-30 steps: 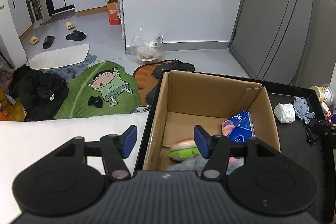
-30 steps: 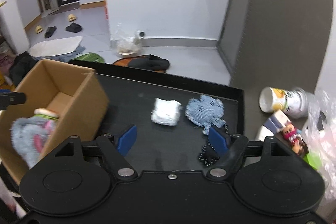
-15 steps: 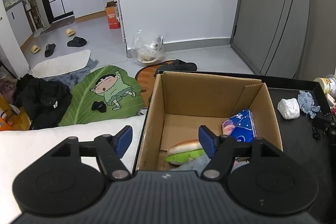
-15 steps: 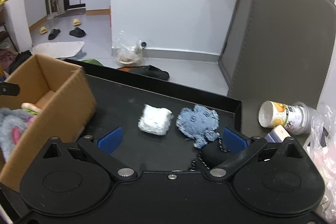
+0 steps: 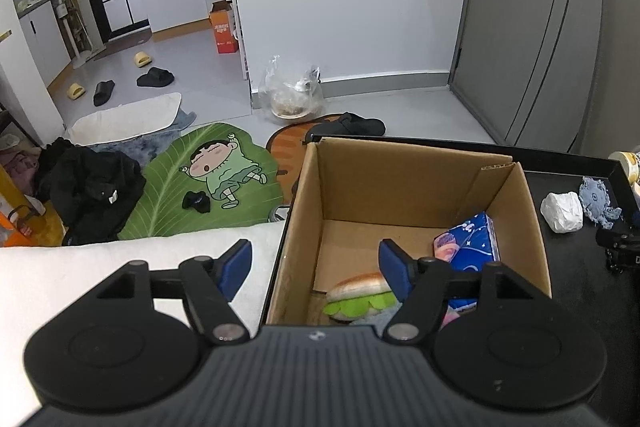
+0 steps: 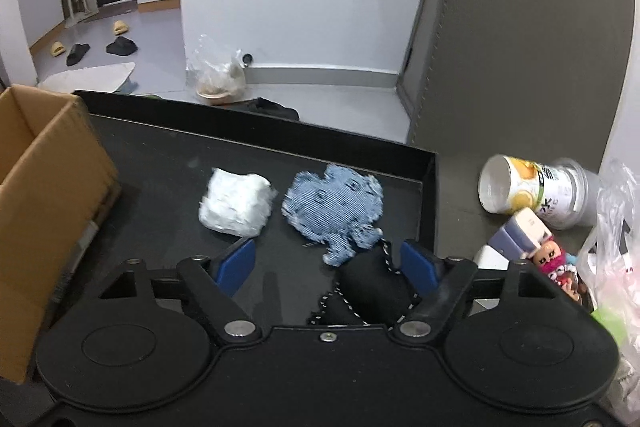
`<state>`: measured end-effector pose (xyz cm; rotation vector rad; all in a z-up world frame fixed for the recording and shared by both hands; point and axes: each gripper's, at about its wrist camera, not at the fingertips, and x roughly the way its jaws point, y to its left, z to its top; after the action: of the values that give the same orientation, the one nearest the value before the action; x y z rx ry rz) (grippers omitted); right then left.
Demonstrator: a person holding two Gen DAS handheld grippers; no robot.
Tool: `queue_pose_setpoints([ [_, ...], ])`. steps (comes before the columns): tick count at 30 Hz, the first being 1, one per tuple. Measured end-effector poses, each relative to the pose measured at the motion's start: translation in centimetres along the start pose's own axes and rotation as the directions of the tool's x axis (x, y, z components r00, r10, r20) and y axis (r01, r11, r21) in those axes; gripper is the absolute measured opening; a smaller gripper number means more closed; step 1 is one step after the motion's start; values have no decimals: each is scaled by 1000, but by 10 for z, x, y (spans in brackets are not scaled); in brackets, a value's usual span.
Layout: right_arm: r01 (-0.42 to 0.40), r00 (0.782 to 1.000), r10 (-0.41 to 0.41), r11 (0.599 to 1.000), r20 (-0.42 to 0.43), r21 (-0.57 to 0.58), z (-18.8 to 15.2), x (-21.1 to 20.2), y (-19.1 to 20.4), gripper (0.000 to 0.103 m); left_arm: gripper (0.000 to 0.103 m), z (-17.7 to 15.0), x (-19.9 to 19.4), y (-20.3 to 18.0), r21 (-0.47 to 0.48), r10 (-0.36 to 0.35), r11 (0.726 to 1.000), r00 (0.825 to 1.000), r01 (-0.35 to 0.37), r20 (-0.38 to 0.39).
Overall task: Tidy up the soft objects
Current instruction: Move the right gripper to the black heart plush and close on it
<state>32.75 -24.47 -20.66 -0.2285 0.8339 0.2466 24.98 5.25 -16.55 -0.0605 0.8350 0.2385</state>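
Cardboard box (image 5: 404, 183) sits open-topped on the left of the black tray (image 6: 280, 155). Inside: burger plush (image 5: 358, 297) with tan bun and green lettuce edge at the near wall, blue printed tissue pack (image 5: 472, 243) leaning in the right corner, bit of grey fluffy toy (image 5: 380, 317) at the near edge, mostly hidden. Outside on the tray: white crumpled soft lump (image 6: 236, 205) and blue denim frayed-edge plush (image 6: 334, 209) just beside each other, both flat. Black pouch (image 6: 372, 289) with a dotted cord lies near the denim plush.
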Motion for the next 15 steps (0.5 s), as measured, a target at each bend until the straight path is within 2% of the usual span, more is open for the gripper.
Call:
queue_pose_setpoints([
  [3,-4,999,5,1000,-52,8,-4,6,-1,60,69,0,-1,-1,7,-2,1000,1000,2,2],
  [7,-5,994,6,1000,-108,12,-10,7,-1,57,69,0,0,2,0,-4,1000,1000,4,-3],
  [11,-37,992,41,998,-117,43,-10,0,-2,47,69,1,0,5,-14,-1,1000,1000,1,-1],
  [15,-55,992,60,997,-112,50,-9,-6,-3,32,69,1,3,6,-21,4,1000,1000,-4,-10],
])
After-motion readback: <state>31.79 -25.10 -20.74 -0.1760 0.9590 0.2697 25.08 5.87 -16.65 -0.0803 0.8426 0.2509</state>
